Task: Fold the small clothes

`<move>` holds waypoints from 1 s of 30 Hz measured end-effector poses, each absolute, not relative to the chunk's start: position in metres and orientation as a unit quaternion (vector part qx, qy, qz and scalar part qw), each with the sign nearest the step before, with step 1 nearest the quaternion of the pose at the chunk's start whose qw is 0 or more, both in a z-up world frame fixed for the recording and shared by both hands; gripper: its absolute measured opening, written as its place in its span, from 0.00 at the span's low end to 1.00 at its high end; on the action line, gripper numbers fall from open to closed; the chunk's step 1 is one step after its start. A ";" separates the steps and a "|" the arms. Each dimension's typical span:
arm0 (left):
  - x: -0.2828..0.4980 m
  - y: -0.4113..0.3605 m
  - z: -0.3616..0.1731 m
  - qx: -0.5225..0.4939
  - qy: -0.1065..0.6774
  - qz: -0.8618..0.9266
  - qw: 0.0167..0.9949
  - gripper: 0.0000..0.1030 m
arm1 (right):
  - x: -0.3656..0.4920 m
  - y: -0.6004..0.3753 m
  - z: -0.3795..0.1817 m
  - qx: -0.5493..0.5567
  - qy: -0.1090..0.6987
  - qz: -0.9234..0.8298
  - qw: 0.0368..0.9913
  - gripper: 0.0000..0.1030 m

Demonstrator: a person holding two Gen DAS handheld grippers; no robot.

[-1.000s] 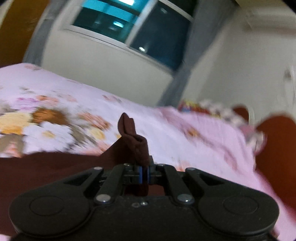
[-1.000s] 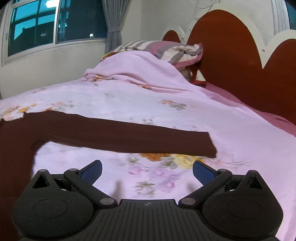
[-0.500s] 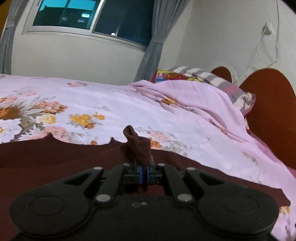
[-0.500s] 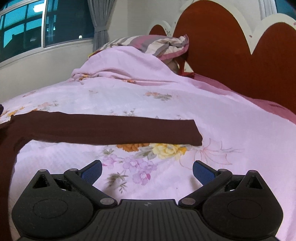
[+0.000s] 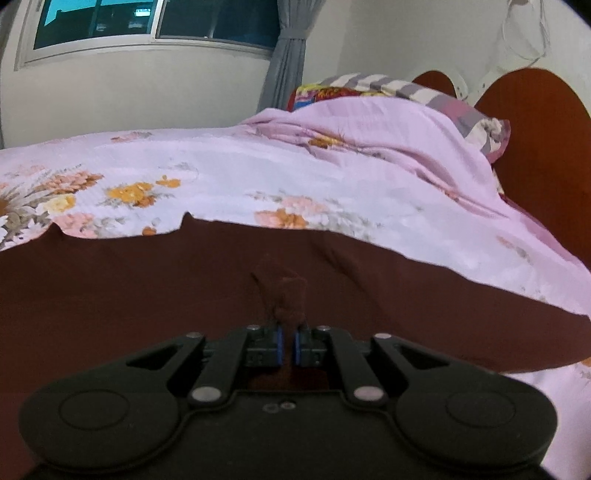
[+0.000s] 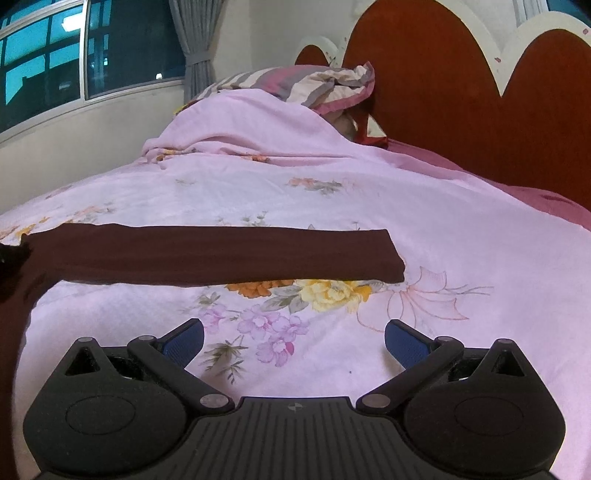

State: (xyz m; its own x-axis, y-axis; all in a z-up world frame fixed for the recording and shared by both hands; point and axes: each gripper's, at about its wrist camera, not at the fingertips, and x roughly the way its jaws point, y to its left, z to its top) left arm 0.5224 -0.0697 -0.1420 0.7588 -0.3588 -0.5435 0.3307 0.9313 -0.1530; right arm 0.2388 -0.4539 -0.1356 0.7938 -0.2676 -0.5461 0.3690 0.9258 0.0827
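Note:
A dark brown long-sleeved garment (image 5: 147,288) lies spread on the pink floral bedspread (image 5: 229,177). My left gripper (image 5: 287,350) is shut on a bunched fold of the garment (image 5: 284,295), low over its body. In the right wrist view one sleeve (image 6: 221,254) stretches flat across the bed to its cuff (image 6: 391,258). My right gripper (image 6: 293,339) is open and empty, hovering over the bedspread just short of the sleeve.
A red wooden headboard (image 6: 461,99) stands at the right. A striped pillow (image 6: 306,83) lies under a heaped pink blanket (image 6: 240,133) at the head of the bed. A window (image 5: 147,18) and grey curtain (image 5: 284,51) are behind.
My left gripper has swung right and lowered with the pinched fold, so more of the garment fills its view. My right gripper has moved closer to the sleeve and a little right.

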 end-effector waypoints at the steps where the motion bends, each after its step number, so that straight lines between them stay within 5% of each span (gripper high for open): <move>1: 0.524 -0.072 -0.144 -0.022 0.301 -0.187 0.935 0.10 | 0.238 -0.454 -0.136 0.093 0.273 -0.168 0.943 1.00; 5: 0.516 -0.085 -0.141 -0.019 0.288 -0.217 0.932 0.75 | 0.240 -0.454 -0.139 0.093 0.277 -0.167 0.942 1.00; 11: 0.473 -0.052 -0.114 -0.053 0.250 -0.193 0.947 0.74 | 0.238 -0.456 -0.137 0.096 0.272 -0.171 0.942 1.00; 18: 0.360 0.119 -0.102 -0.073 0.216 0.029 0.973 0.74 | 0.233 -0.452 -0.133 0.101 0.266 -0.166 0.944 1.00; 22: 0.360 0.191 -0.107 -0.126 0.229 0.140 0.955 0.74 | 0.235 -0.439 -0.133 0.083 0.271 -0.160 0.945 1.00; 27: 0.370 0.210 -0.147 -0.126 0.329 0.172 0.920 0.74 | 0.235 -0.429 -0.134 0.068 0.275 -0.162 0.945 1.00; 30: 0.344 0.219 -0.141 -0.167 0.276 0.155 0.934 0.74 | 0.235 -0.427 -0.135 0.065 0.279 -0.166 0.944 1.00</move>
